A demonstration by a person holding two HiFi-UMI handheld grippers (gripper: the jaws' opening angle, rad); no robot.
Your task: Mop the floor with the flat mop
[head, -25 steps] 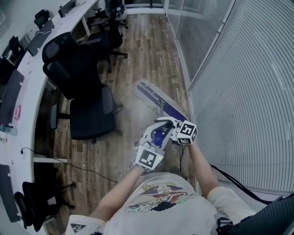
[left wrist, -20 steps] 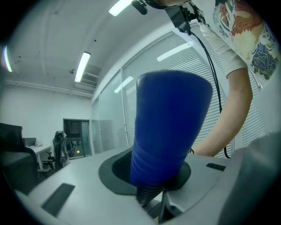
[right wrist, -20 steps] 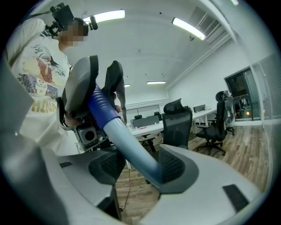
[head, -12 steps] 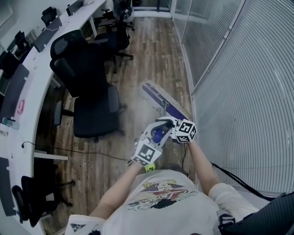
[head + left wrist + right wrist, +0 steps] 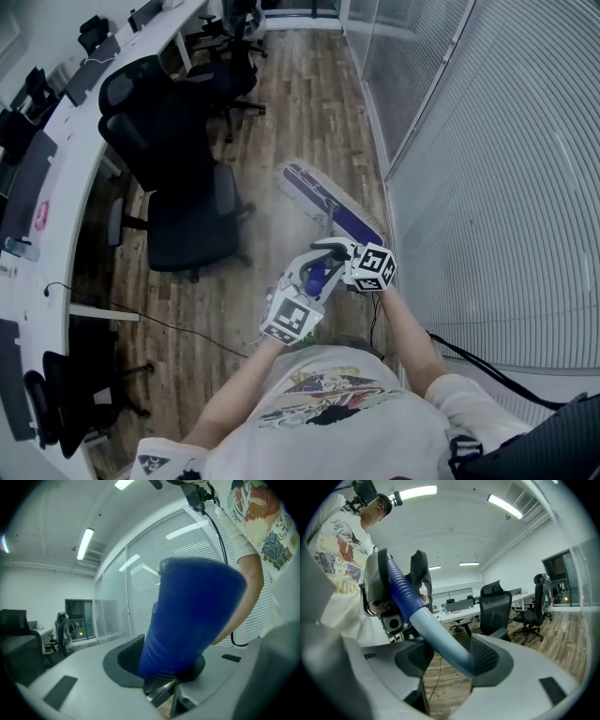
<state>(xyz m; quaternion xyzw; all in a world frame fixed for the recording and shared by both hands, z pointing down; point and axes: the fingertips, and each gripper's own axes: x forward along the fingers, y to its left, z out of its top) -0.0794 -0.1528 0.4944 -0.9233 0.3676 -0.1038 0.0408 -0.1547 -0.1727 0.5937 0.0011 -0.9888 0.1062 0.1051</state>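
Head view: flat mop head (image 5: 330, 202) on floor (image 5: 281, 112) beside glass wall (image 5: 487, 187), long axis diagonal, upper-left to lower-right; mop handle (image 5: 319, 277) slants back toward person.
Left gripper view: left tool (image 5: 164, 665) grasping handle's blue grip, jaws opening.
Right gripper view: right tool (image 5: 447, 660) clenched on paler shaft.

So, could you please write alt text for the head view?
From above, a person grips a mop handle with a left claw, its jaws opening around it, and a right claw. The mop head lies on the wooden floor between an office chair and blinds.
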